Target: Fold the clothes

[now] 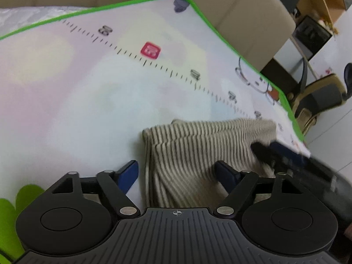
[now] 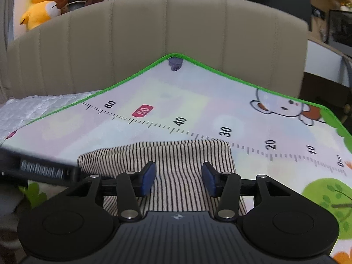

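The striped cloth [image 2: 176, 165] lay folded on the mat [image 2: 154, 101], soft and light (probably easy to slip). Both the left gripper [image 1: 176, 171] and right gripper [image 2: 179, 178] were spread, holding nothing; its near edge seemed the best grasp.

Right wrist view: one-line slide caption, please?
Open right gripper poised over folded beige black-striped knit garment on green-edged ruler-print play mat.
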Demonstrator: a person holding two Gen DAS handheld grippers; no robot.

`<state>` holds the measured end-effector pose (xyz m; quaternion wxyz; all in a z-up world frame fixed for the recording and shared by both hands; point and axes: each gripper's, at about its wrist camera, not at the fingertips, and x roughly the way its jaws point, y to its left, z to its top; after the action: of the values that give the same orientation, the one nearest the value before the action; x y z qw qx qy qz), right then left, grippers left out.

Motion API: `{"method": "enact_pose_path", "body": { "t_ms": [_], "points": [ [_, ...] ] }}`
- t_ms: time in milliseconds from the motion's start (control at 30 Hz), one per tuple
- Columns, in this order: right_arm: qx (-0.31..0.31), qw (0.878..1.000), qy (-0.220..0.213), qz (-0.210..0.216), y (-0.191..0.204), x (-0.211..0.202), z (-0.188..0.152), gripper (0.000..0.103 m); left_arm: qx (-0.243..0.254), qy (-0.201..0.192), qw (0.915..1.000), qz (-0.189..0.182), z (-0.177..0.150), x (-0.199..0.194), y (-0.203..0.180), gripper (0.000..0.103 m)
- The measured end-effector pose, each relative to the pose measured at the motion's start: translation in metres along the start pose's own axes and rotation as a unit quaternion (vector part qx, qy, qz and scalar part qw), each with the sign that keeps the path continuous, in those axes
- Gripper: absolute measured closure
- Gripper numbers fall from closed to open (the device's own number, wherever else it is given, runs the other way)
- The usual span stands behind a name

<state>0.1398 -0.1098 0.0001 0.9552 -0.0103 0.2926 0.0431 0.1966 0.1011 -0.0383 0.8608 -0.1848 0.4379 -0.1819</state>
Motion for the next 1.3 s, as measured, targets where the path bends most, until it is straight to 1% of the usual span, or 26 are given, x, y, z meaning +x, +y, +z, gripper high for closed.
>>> {"method": "enact_pose_path", "body": {
  "t_ms": [33,100,133,167,267,300,400,533,633,767,833,933,1000,1133,1200,1233,1267,1300],
  "points": [
    [0.008,1.000,-0.002,-0.007,0.001,-0.005,-0.003,0.054,0.005,-0.005,1.0000,-0.002,0.002,-0.001,-0.002,0.025],
    [0.044,0.999,-0.004,-0.020,0.003,-0.019,-0.010,0.049,0.018,-0.011,0.9998,0.001,0.003,-0.002,-0.005,0.023],
    [0.042,0.999,-0.003,-0.022,0.005,-0.020,-0.011,0.042,0.019,-0.014,0.9997,0.001,0.003,-0.003,-0.004,0.023],
    [0.040,0.999,-0.003,-0.024,0.006,-0.021,-0.012,0.039,0.015,-0.015,0.9998,-0.003,0.003,-0.004,-0.001,0.023],
    [0.035,0.999,-0.001,-0.031,0.012,-0.025,-0.015,0.034,0.003,-0.019,0.9998,-0.004,0.004,-0.010,0.004,0.023],
    [0.033,0.999,0.000,-0.033,0.013,-0.026,-0.016,0.033,0.005,-0.023,0.9997,-0.001,0.005,-0.013,0.004,0.025],
    [0.027,0.999,0.002,-0.039,0.018,-0.030,-0.019,0.031,0.007,-0.042,0.9991,-0.001,0.006,-0.026,0.003,0.025],
    [0.007,0.999,0.004,-0.039,0.022,-0.033,-0.022,0.029,0.000,-0.050,0.9987,-0.007,0.007,-0.034,0.003,0.025],
    [0.004,0.999,0.005,-0.032,0.019,-0.033,-0.025,0.028,0.006,-0.050,0.9987,-0.012,0.007,-0.036,0.001,0.024],
    [0.017,0.999,0.006,-0.027,0.017,-0.037,-0.029,0.027,0.021,-0.044,0.9987,-0.014,0.006,-0.034,-0.004,0.023],
    [0.023,0.999,0.006,-0.028,0.017,-0.039,-0.030,0.026,0.018,-0.040,0.9989,-0.017,0.007,-0.031,-0.005,0.023],
    [0.031,0.999,0.010,-0.031,0.021,-0.039,-0.031,0.023,0.016,-0.036,0.9991,-0.017,0.008,-0.031,-0.008,0.022],
    [0.022,0.999,0.012,-0.036,0.025,-0.038,-0.031,0.021,0.018,-0.036,0.9991,-0.015,0.007,-0.033,-0.009,0.021],
    [0.016,0.999,0.011,-0.032,0.026,-0.040,-0.030,0.021,0.017,-0.039,0.9990,-0.015,0.006,-0.037,-0.010,0.019],
    [0.026,0.999,-0.001,-0.025,0.022,-0.047,-0.030,0.022,0.023,-0.036,0.9990,-0.015,0.003,-0.037,-0.010,0.019],
    [0.033,0.999,-0.009,-0.022,0.020,-0.053,-0.030,0.026,0.028,-0.035,0.9989,-0.013,0.001,-0.037,-0.009,0.019],
    [0.040,0.999,-0.018,-0.019,0.017,-0.058,-0.031,0.033,0.033,-0.035,0.9988,-0.007,-0.002,-0.036,-0.007,0.019],
    [0.048,0.998,-0.024,-0.015,0.015,-0.063,-0.032,0.036,0.038,-0.035,0.9987,-0.002,-0.004,-0.036,-0.005,0.020]
  ]
}}
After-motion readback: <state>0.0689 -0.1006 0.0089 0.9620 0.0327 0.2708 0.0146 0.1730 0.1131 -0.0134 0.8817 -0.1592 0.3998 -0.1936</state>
